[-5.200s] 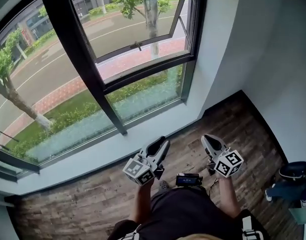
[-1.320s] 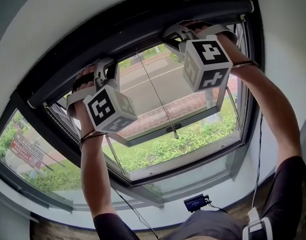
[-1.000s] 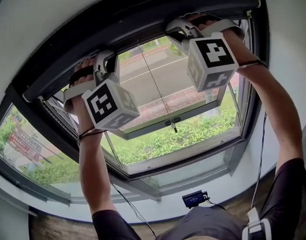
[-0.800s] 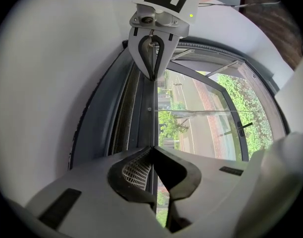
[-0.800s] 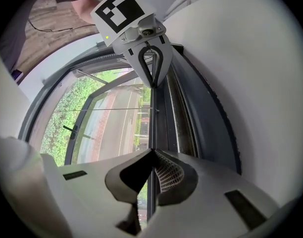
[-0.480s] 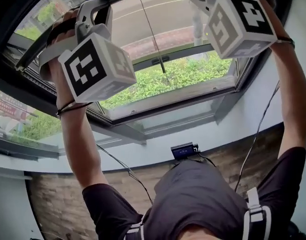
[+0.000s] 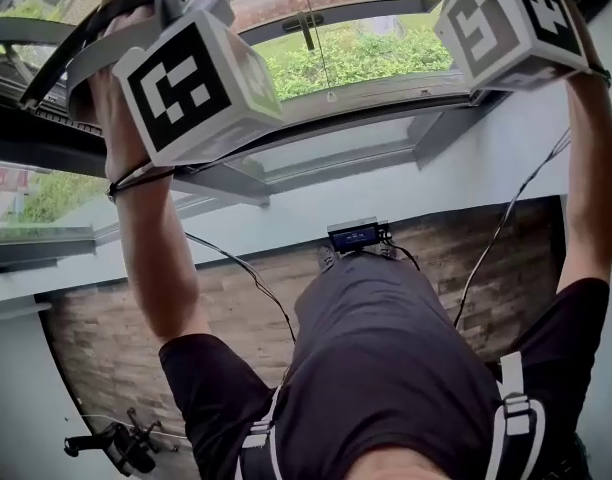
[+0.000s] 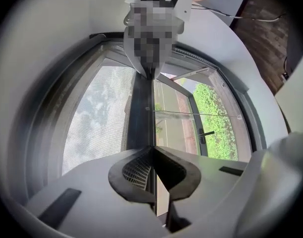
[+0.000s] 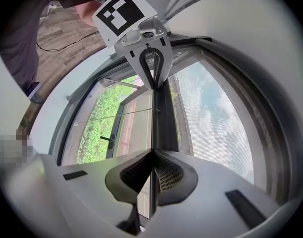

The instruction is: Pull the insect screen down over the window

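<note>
my left gripper (image 8: 152, 148) has its jaws pinched together on the thin edge of the dark metal pull bar (image 8: 140, 108), which runs straight away from them. at the bar's far end the right gripper (image 8: 151, 73) is pinched on it too. the grey mesh insect screen (image 8: 94, 118) spreads to the left of the bar. to the right i see a black window handle (image 8: 206, 133), a thin cord (image 8: 191, 113) stretched across, and green grass (image 8: 221, 103) outside.

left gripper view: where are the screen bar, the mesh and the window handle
screen bar (image 8: 140, 108), left gripper view, middle of the dark upright strip
mesh (image 8: 94, 118), left gripper view, centre of the grey netting left of the bar
window handle (image 8: 206, 133), left gripper view, dark lever against the green hedge
</note>
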